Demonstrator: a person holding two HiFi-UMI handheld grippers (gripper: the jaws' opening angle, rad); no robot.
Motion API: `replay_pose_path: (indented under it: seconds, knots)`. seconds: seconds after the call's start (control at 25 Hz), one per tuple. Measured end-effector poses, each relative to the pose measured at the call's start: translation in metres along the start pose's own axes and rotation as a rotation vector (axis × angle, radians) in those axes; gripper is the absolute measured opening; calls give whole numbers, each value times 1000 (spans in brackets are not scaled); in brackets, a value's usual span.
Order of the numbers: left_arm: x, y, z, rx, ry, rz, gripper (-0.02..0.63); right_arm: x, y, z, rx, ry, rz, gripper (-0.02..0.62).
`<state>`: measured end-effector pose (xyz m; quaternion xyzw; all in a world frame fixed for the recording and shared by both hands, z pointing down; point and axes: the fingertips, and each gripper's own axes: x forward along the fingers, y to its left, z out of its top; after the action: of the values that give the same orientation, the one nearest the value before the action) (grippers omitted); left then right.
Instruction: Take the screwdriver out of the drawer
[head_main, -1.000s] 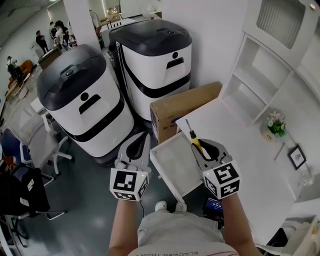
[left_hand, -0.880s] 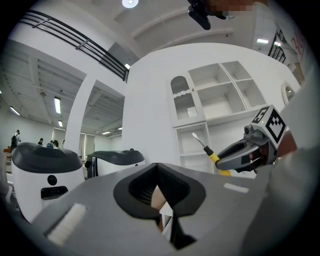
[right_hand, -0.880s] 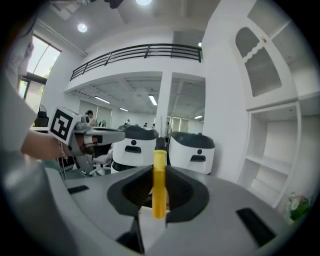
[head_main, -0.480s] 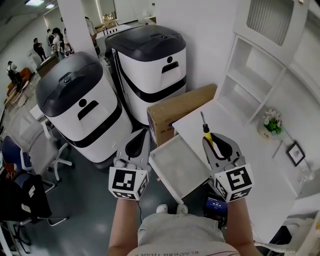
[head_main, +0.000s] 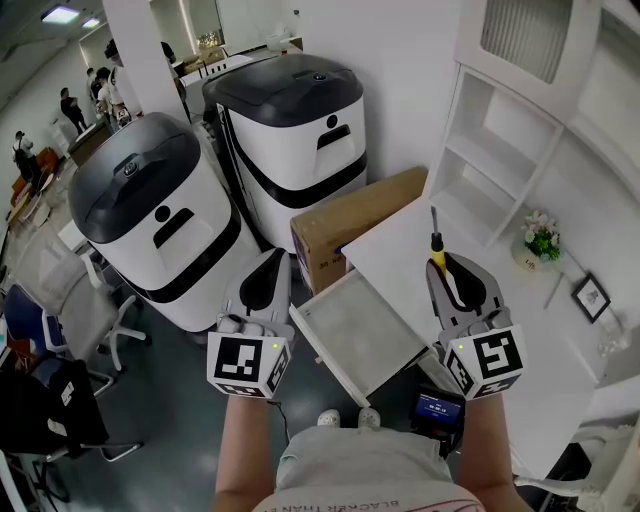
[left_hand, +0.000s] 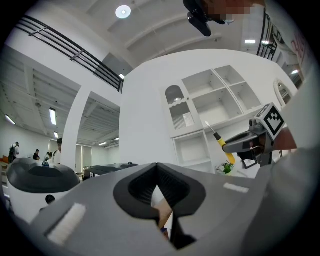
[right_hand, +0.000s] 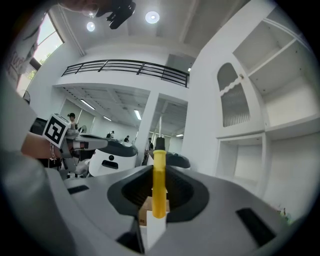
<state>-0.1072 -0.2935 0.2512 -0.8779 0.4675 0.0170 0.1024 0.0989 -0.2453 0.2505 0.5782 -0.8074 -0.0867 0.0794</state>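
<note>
The right gripper (head_main: 452, 268) is held out level over the desk (head_main: 395, 250), right of the open drawer (head_main: 365, 325). Its jaws pinch the screwdriver (head_main: 436, 245) by the yellow handle (shaft pointing away from the person). The left gripper (head_main: 270, 262) reaches forward just left of the drawer, jaws closed on nothing.

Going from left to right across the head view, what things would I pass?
dark-lidded white machine → left claw → open drawer → right claw holding the screwdriver → flowers → picture frame
</note>
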Motion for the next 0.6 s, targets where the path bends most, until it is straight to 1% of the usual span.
replay_pose_path:
  seconds: [0.32,0.6]
  knots:
    - [0,13,18,12,-46,25,-8,-6,-7,14,-25,-24,-36,83]
    - [-2,20,28,11,-73,50,-8,-8,-12,23,-40,-41,-47,83]
